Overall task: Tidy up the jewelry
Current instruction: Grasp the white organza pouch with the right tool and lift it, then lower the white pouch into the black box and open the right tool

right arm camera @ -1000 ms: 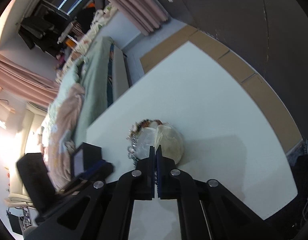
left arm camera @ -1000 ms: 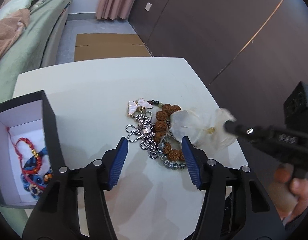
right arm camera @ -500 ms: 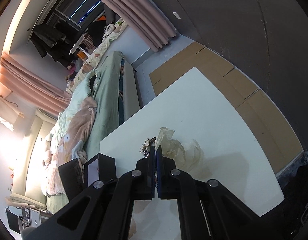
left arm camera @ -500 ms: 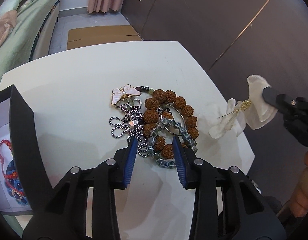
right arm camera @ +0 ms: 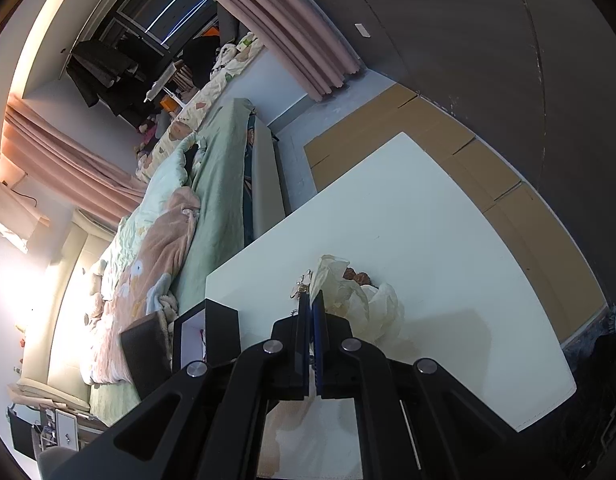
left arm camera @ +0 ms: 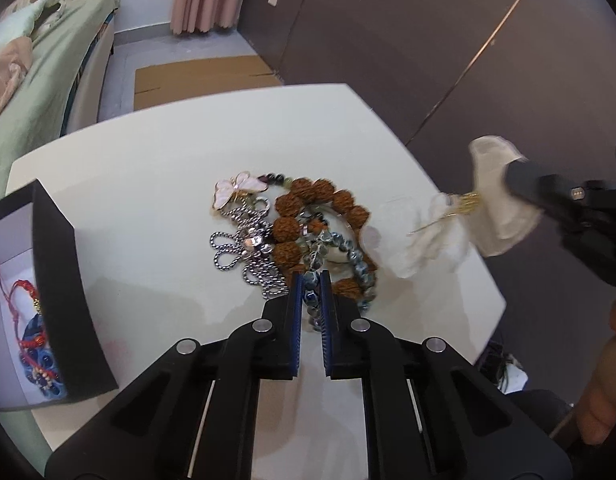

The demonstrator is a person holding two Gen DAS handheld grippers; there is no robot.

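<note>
A jewelry heap lies mid-table in the left wrist view: a butterfly pendant [left arm camera: 238,191], a silver chain [left arm camera: 248,254], brown seed beads [left arm camera: 304,208] and a grey-blue bead bracelet [left arm camera: 350,254]. My left gripper [left arm camera: 311,286] is shut on the grey-blue bead bracelet at the heap's near edge. My right gripper [right arm camera: 311,308] is shut on a white fabric flower hairpin [right arm camera: 348,300], held above the table's right side; it also shows in the left wrist view [left arm camera: 484,204]. An open black box [left arm camera: 60,280] at the left holds red and blue bracelets [left arm camera: 32,332].
The white table [left arm camera: 148,168] ends close on the right [left arm camera: 496,304]. The box's raised lid [right arm camera: 148,352] stands at the table's left end. A bed with green bedding [right arm camera: 212,184] lies beyond, and cardboard sheets [left arm camera: 200,80] cover the floor behind the table.
My right gripper lifted the flower hairpin off the heap and out to the right. My left gripper moved in and closed from wide open onto the grey-blue bead bracelet.
</note>
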